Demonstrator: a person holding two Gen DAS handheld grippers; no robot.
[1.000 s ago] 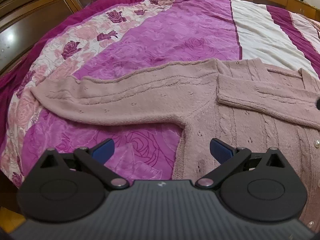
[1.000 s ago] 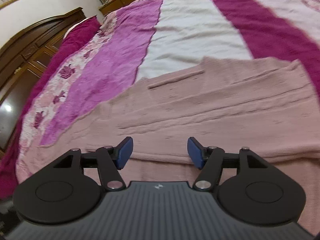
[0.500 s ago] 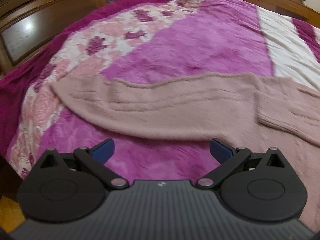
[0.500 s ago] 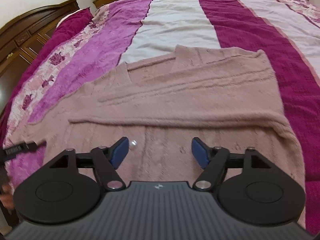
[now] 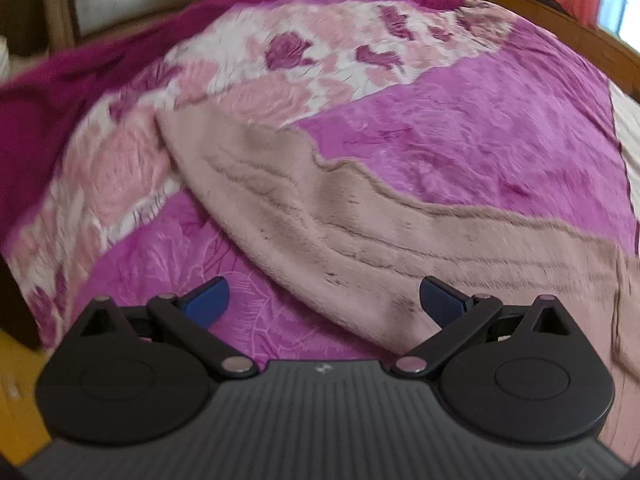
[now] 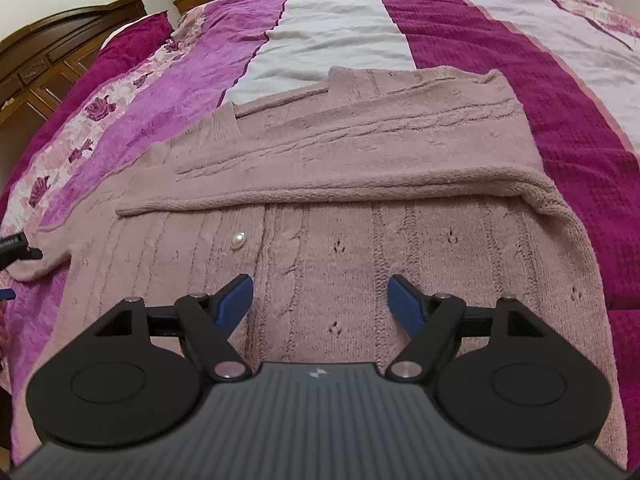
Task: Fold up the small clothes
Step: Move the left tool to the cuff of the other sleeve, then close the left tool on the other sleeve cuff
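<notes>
A dusty-pink knitted cardigan (image 6: 360,248) lies flat on the bed, one sleeve folded across its chest (image 6: 360,152). A pearl button (image 6: 238,239) shows on its front. The other sleeve (image 5: 320,220) stretches out over the purple bedspread in the left wrist view. My left gripper (image 5: 322,304) is open and empty, just above that sleeve's lower edge. My right gripper (image 6: 320,300) is open and empty, above the cardigan's body. The left gripper's tip shows in the right wrist view (image 6: 16,246) at the far left, by the outstretched sleeve.
The bed carries a striped bedspread: purple (image 5: 480,120), white (image 6: 340,32), magenta (image 6: 500,72) and a rose-print band (image 5: 300,60). A dark wooden headboard (image 6: 52,60) and cabinets stand along the bed's left side. The bed's left edge (image 5: 24,320) drops to the floor.
My left gripper has swung left along the outstretched sleeve toward its cuff. My right gripper has drawn back from the folded sleeve, so more of the cardigan's body shows.
</notes>
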